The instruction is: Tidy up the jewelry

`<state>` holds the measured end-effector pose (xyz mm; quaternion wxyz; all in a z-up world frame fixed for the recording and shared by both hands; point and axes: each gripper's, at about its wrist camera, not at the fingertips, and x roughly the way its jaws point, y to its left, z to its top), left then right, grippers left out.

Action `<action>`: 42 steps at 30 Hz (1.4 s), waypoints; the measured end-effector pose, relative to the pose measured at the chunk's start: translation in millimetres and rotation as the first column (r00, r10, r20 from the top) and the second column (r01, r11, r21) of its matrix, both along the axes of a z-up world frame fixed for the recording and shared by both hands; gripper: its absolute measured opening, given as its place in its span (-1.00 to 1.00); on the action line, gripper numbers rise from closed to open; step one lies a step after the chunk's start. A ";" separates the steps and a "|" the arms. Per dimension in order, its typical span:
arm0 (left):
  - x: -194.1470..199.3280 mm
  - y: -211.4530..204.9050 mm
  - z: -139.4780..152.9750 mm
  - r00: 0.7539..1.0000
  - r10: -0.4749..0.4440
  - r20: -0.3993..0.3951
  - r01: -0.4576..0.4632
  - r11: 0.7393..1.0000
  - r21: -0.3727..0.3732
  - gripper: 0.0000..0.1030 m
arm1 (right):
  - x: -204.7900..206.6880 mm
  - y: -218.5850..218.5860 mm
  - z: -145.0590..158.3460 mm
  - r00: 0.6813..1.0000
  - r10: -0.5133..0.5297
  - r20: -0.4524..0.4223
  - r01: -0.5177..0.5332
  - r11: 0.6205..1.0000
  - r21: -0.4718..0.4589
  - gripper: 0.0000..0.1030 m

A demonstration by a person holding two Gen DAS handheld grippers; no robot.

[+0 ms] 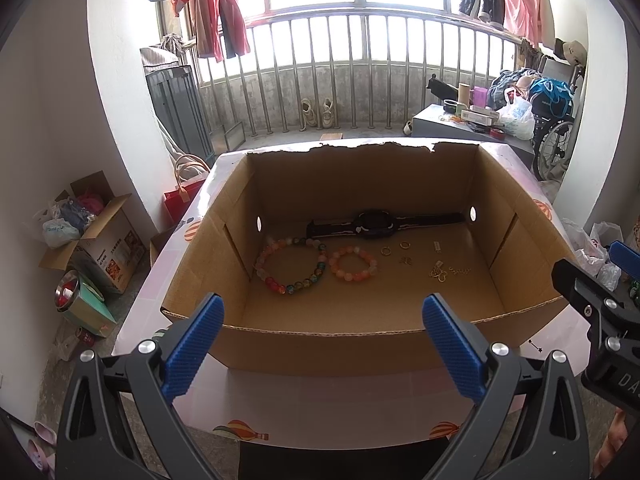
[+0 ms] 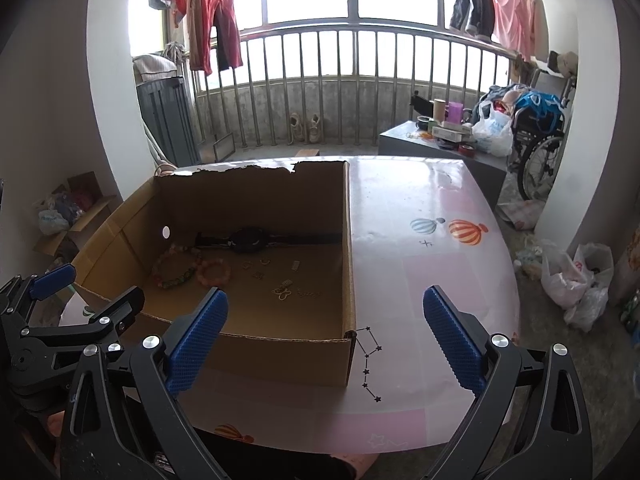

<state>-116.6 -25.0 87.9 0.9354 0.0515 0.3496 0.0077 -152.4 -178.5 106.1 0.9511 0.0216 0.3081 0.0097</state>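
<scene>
Tabletop (image 2: 420, 280) covered in glossy pink plastic printed with hot-air balloons is being occupied on its left part by a large open brown cardboard box (image 1: 320, 344), whose far rim is seen torn and ragged. Along the far wall of the box floor, a black wristwatch with a long flat strap (image 1: 376, 223) is being shown lying stretched out. Just in front of the watch, toward the left, a large bracelet of mixed orange, pink and green beads (image 1: 290, 266) is being shown lying flat, touching a smaller bracelet of peach and orange beads (image 1: 353, 264) to its right. Further right, several small gold rings and clasps (image 1: 404, 254) are being shown scattered on the cardboard, apart from one another.

The left gripper (image 1: 322, 320) is being held just short of the near wall of the box, its blue textured fingers (image 1: 196, 344) spread wide with nothing between them. The right gripper (image 2: 324, 320) is being held over the near right corner of the box and the bare tabletop, likewise spread wide and carrying nothing.
</scene>
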 end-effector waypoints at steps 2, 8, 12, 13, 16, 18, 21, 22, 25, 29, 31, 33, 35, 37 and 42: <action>0.0 -0.2 -0.1 1.000 0.001 0.000 -0.001 1.000 -0.002 0.89 | 0.0 -0.8 0.0 1.000 0.000 0.000 0.000 1.000 0.002 0.83; -0.2 -0.3 -0.1 1.000 0.002 0.000 -0.002 1.000 -0.001 0.89 | -1.8 0.9 -1.9 1.000 0.000 0.002 0.000 1.000 -0.001 0.84; 0.2 -0.6 -0.2 1.000 0.004 -0.002 -0.004 1.000 -0.003 0.89 | -1.6 0.7 -3.1 1.000 0.002 -0.001 -0.002 1.000 0.002 0.84; 0.5 -0.5 0.0 1.000 0.005 -0.001 -0.005 1.000 -0.003 0.89 | -1.5 1.1 -2.6 1.000 0.001 -0.002 -0.001 1.000 0.003 0.84; 0.4 -0.6 -0.1 1.000 0.005 -0.001 -0.005 1.000 -0.005 0.89 | -1.5 1.6 -2.6 1.000 0.001 -0.003 -0.001 1.000 0.004 0.84; 0.8 -0.1 -0.2 1.000 0.004 -0.001 -0.004 1.000 -0.007 0.89 | -1.1 1.8 -2.3 1.000 0.001 -0.005 -0.001 1.000 0.003 0.84; 1.8 -0.2 -0.1 1.000 0.002 -0.002 -0.002 1.000 -0.012 0.89 | -1.1 1.8 -2.2 1.000 0.002 -0.004 -0.002 1.000 0.005 0.84; 1.8 0.0 -0.4 1.000 0.002 -0.002 -0.002 1.000 -0.013 0.89 | -1.1 1.9 -2.3 1.000 0.002 -0.004 -0.002 1.000 0.005 0.84; 1.6 0.2 -0.7 1.000 0.002 -0.003 -0.002 1.000 -0.015 0.89 | -1.1 2.6 -3.3 1.000 0.003 -0.008 -0.003 1.000 0.001 0.84; 1.9 0.0 -0.7 1.000 0.003 -0.003 -0.003 1.000 -0.015 0.89 | -0.9 2.4 -3.6 1.000 0.002 -0.007 -0.002 1.000 0.004 0.84; 1.8 0.0 -0.8 1.000 0.002 -0.003 -0.002 1.000 -0.015 0.89 | -0.9 2.4 -3.8 1.000 0.003 -0.007 -0.003 1.000 0.003 0.84; 1.7 0.1 -0.8 1.000 0.003 -0.003 -0.003 1.000 -0.016 0.89 | -0.8 1.9 -3.8 1.000 0.002 -0.008 -0.002 1.000 0.004 0.84; 1.8 0.1 -0.7 1.000 0.002 -0.003 -0.002 1.000 -0.015 0.89 | -0.5 1.0 -4.0 1.000 0.002 -0.009 -0.002 1.000 0.005 0.84; 1.6 0.1 -0.8 1.000 0.003 -0.004 -0.003 1.000 -0.016 0.89 | -0.6 0.9 -4.1 1.000 0.001 -0.009 -0.001 1.000 0.004 0.84; 1.5 0.3 -1.3 1.000 0.004 -0.003 -0.004 1.000 -0.018 0.89 | -1.3 0.3 -4.4 1.000 0.003 -0.011 -0.003 1.000 0.002 0.84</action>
